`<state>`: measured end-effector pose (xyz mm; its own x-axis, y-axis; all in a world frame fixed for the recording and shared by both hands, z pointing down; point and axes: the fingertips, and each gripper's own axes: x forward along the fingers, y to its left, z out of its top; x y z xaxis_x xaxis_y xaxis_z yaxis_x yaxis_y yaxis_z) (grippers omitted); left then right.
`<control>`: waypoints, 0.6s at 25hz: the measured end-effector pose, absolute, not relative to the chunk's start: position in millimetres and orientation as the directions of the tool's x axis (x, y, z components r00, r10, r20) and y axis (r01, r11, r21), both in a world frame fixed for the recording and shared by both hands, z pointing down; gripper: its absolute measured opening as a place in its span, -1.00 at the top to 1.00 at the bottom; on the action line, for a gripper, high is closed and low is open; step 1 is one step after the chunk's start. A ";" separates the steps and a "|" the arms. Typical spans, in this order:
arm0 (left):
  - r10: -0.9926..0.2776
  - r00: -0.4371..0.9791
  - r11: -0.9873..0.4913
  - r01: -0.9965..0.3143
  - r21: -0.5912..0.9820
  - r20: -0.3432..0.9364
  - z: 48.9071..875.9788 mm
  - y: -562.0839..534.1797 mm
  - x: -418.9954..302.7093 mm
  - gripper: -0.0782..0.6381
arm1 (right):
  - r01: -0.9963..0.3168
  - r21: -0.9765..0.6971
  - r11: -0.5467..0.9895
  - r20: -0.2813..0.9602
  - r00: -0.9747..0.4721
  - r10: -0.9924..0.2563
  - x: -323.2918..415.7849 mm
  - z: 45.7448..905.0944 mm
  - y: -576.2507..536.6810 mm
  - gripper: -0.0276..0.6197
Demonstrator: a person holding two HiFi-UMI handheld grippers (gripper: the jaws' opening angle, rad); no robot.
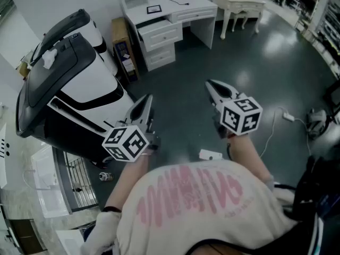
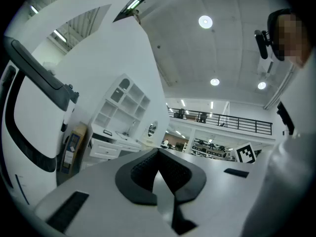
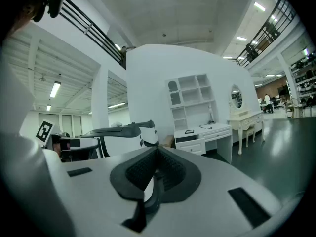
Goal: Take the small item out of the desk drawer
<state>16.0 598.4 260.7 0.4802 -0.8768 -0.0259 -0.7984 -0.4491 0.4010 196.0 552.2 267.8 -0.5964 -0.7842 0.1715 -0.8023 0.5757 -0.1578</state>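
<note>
The white desk [image 1: 175,12] stands far off at the top of the head view, with its stack of drawers [image 1: 159,39] on the left side; the top drawer looks pulled out a little. No small item shows inside it. My left gripper [image 1: 144,106] and right gripper [image 1: 213,87] hover over the dark floor well short of the desk, both shut and empty. The left gripper view has the jaws [image 2: 158,152] closed, with the desk [image 2: 111,142] small at the left. In the right gripper view the jaws [image 3: 157,149] are closed and the desk [image 3: 207,132] lies ahead to the right.
A big white-and-black machine [image 1: 69,89] fills the left. A brown box [image 1: 125,47] leans beside the desk. A cream dressing table [image 1: 239,4] stands at the right of the desk. A white power strip [image 1: 211,155] and a cable [image 1: 287,116] lie on the floor.
</note>
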 end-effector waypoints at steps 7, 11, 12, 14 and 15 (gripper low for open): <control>-0.872 0.488 -0.443 -0.805 0.394 0.017 281.1 597.9 16.3 0.70 | -0.811 -0.180 0.556 0.217 -0.584 -0.782 200.4 293.4 549.4 0.86; -0.874 0.484 -0.427 -0.805 0.413 0.040 294.2 584.8 12.2 0.70 | -0.806 -0.197 0.558 0.237 -0.591 -0.771 196.2 303.4 534.2 0.86; -0.876 0.481 -0.420 -0.805 0.418 0.046 297.6 579.4 11.1 0.70 | -0.802 -0.202 0.562 0.234 -0.596 -0.768 194.6 304.7 528.6 0.86; -0.878 0.475 -0.409 -0.805 0.429 0.054 303.6 566.3 9.4 0.70 | -0.795 -0.218 0.567 0.224 -0.606 -0.763 192.8 307.5 514.3 0.85; -0.879 0.474 -0.408 -0.805 0.432 0.053 306.0 558.3 8.9 0.70 | -0.792 -0.225 0.567 0.217 -0.608 -0.764 192.5 309.0 505.0 0.85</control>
